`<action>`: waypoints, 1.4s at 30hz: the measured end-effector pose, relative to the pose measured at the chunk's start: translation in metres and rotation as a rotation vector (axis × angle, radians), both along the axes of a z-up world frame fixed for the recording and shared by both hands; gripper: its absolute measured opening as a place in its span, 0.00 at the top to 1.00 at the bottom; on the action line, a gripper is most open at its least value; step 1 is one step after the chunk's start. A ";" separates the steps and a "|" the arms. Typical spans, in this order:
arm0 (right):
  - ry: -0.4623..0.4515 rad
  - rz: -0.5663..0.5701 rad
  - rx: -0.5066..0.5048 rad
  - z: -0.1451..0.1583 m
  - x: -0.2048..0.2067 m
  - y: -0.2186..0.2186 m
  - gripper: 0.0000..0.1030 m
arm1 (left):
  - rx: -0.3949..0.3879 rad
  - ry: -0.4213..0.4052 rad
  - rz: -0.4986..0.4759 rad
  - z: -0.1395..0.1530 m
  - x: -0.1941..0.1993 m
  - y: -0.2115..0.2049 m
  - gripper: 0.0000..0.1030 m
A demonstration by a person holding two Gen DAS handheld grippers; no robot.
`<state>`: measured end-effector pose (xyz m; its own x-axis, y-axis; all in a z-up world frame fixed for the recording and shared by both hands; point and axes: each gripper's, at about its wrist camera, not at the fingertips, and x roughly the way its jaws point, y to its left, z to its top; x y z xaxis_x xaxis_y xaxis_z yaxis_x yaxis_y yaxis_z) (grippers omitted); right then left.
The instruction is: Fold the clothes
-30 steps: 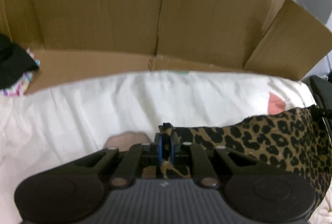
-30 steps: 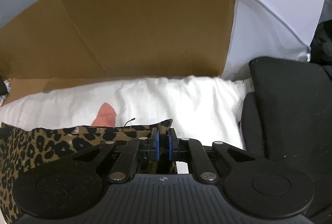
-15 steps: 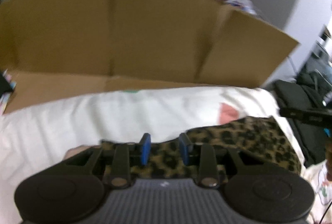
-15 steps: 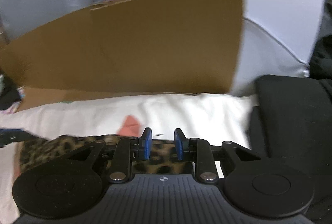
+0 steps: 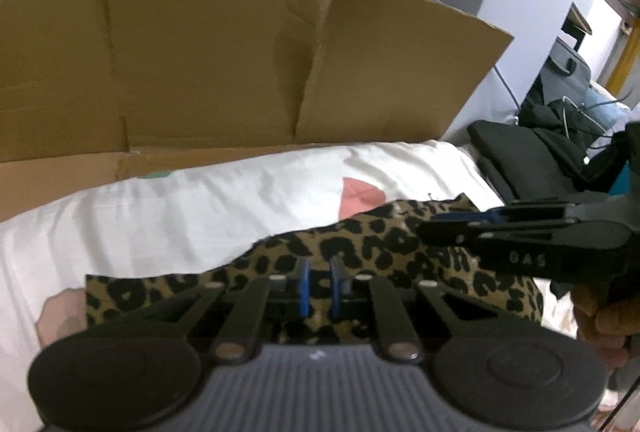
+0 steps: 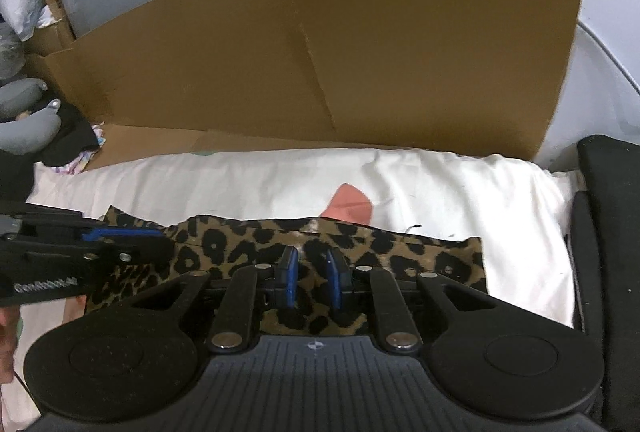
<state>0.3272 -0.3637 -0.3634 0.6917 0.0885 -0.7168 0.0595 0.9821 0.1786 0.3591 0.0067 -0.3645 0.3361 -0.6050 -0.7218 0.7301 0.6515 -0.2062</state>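
Note:
A leopard-print garment (image 5: 380, 252) lies folded in a flat strip on the white bed sheet (image 5: 200, 207). My left gripper (image 5: 320, 284) hovers just above its near edge. Its blue pads stand a narrow gap apart and are closing, with nothing between them. My right gripper (image 6: 312, 278) hangs over the same garment (image 6: 420, 252) further right, jaws slightly apart and closing, holding nothing. Each gripper shows side-on in the other's view: the right gripper (image 5: 460, 222) and the left gripper (image 6: 120, 236), both low over the cloth.
A tall cardboard wall (image 5: 200, 63) stands behind the bed. A black cushion (image 6: 608, 232) lies at the right edge. Dark clothes and grey soft things (image 6: 28, 119) sit at the far left. A person's hand (image 5: 600, 316) holds the right gripper.
Both grippers were shut on the garment's far edge a second ago. They let it go, opened wide, drew back and rose; the jaws now stand narrower. The garment lies flat.

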 end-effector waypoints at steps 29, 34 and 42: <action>-0.019 -0.009 0.002 -0.023 0.014 0.018 0.79 | 0.031 -0.040 0.010 -0.017 -0.002 -0.018 0.88; 0.011 0.021 -0.009 -0.034 0.021 0.013 0.81 | 0.018 0.013 0.032 -0.031 0.003 -0.021 0.88; 0.025 0.045 0.055 -0.047 0.025 -0.002 0.83 | 0.015 0.048 0.030 -0.035 0.005 -0.020 0.88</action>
